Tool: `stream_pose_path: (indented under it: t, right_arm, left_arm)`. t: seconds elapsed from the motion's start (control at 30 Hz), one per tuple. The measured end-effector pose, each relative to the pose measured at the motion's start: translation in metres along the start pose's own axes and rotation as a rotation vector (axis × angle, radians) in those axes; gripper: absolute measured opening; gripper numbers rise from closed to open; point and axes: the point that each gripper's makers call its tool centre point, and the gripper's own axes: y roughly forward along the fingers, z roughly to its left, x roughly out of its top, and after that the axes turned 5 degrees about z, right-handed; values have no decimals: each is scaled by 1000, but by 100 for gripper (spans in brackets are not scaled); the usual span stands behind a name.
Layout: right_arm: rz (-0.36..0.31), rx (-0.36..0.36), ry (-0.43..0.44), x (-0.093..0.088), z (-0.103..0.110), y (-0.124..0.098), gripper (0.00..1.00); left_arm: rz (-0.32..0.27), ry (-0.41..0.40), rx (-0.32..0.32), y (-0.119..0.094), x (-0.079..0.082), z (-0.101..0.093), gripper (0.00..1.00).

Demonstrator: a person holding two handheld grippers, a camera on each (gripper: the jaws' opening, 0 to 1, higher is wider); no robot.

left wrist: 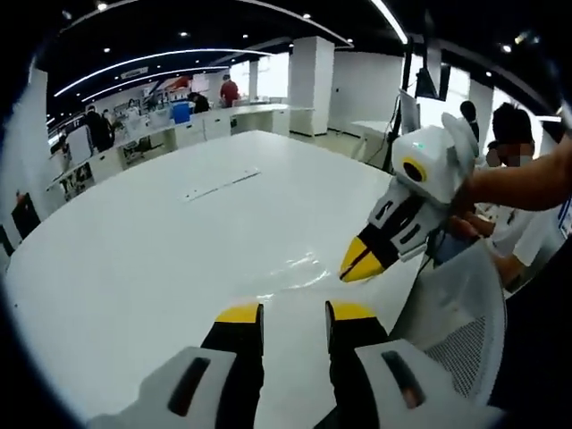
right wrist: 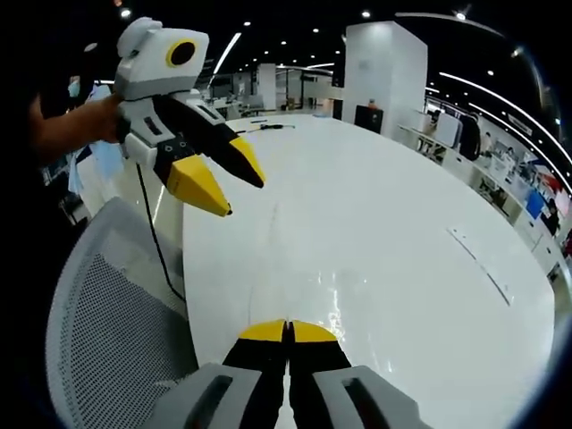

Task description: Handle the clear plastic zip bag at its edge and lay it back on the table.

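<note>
White and shiny, the counter (left wrist: 161, 241) has the clear bag (left wrist: 299, 268) lying flat near its edge, so the released left tongs (left wrist: 295, 313) should slide low onto its edge while the clenched right tongs (right wrist: 287, 331) wait beside it.

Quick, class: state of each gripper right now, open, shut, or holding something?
Left gripper: open, holding nothing, above the table.
Right gripper: shut, tips together over the bag; whether it pinches the bag's edge cannot be told.
</note>
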Motion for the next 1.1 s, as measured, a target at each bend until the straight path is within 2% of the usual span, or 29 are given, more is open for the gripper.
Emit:
stream_pose_path:
  t: [0.1, 0.2, 0.27, 0.57, 0.67, 0.77, 1.1]
  right_arm:
    - [0, -4, 0, 0, -1, 0, 0]
    - [-2, -12, 2, 2, -1, 0, 0]
    - [-2, -16, -1, 3, 0, 0, 0]
    - [-7, -26, -5, 4, 2, 2, 0]
    - [-9, -29, -6, 6, 3, 3, 0]
    - [-10, -31, -6, 6, 4, 3, 0]
    - [-15, -32, -8, 8, 3, 4, 0]
  left_arm:
    - [0, -74, -33, 5, -1, -7, 25]
    - [17, -134, -55, 9, -4, -13, 21]
    - [50, -170, -74, 15, -10, -18, 25]
    - [37, -290, -84, 24, -13, -22, 28]
    - [35, -363, -106, 28, -14, -23, 29]
    - [44, -357, -113, 31, -17, -26, 24]
    - [29, -418, -119, 35, -15, -25, 28]
